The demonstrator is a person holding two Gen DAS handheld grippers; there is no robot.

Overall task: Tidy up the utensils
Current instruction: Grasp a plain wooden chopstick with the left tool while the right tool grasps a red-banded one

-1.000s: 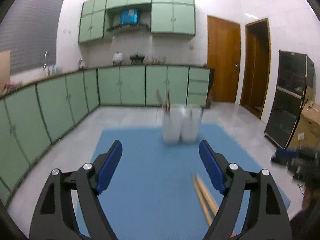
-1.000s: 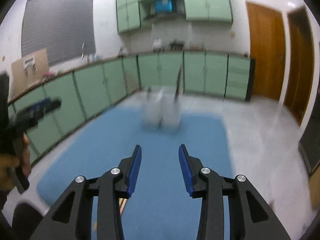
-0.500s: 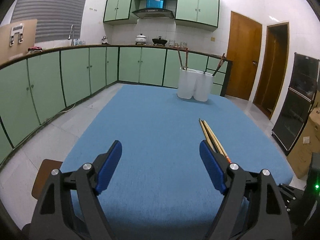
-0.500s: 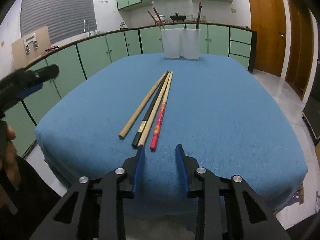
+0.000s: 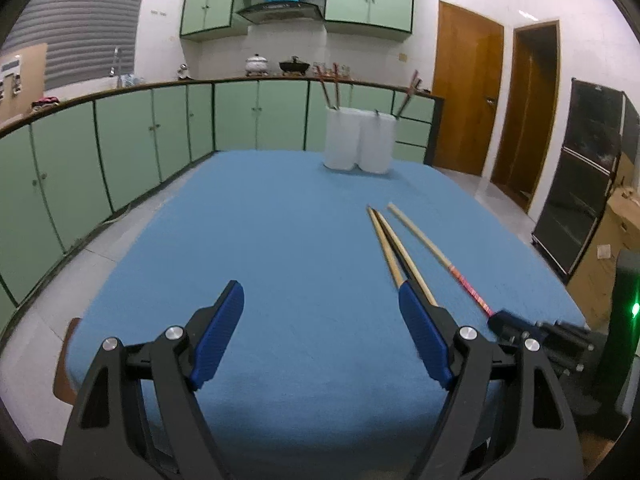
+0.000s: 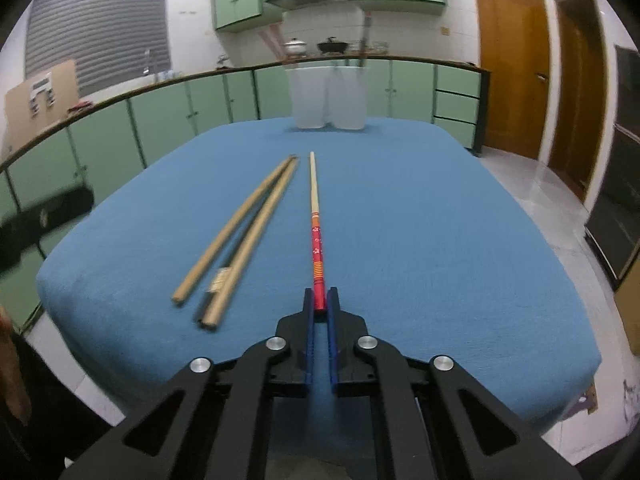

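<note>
My right gripper (image 6: 319, 299) is shut on the red end of a red-handled chopstick (image 6: 315, 216), which points away toward the holders. The same chopstick (image 5: 432, 245) shows in the left wrist view, with the right gripper (image 5: 504, 322) at its near end. Three other chopsticks (image 6: 240, 236), two wooden and one black, lie together to its left on the blue cloth (image 6: 420, 216); they also show in the left wrist view (image 5: 394, 246). Two white holders (image 5: 357, 143) with several chopsticks stand at the far edge. My left gripper (image 5: 320, 338) is open and empty above the cloth's near left.
Green cabinets (image 5: 120, 136) run along the left and back. Wooden doors (image 5: 468, 96) and a black cabinet (image 5: 588, 184) stand on the right. Cardboard boxes (image 5: 616, 232) sit by the table's right side. The table's near edge is just under both grippers.
My right gripper closed on the red chopstick's end and drew it to the right, apart from the other three. The left gripper stayed open and shifted slightly.
</note>
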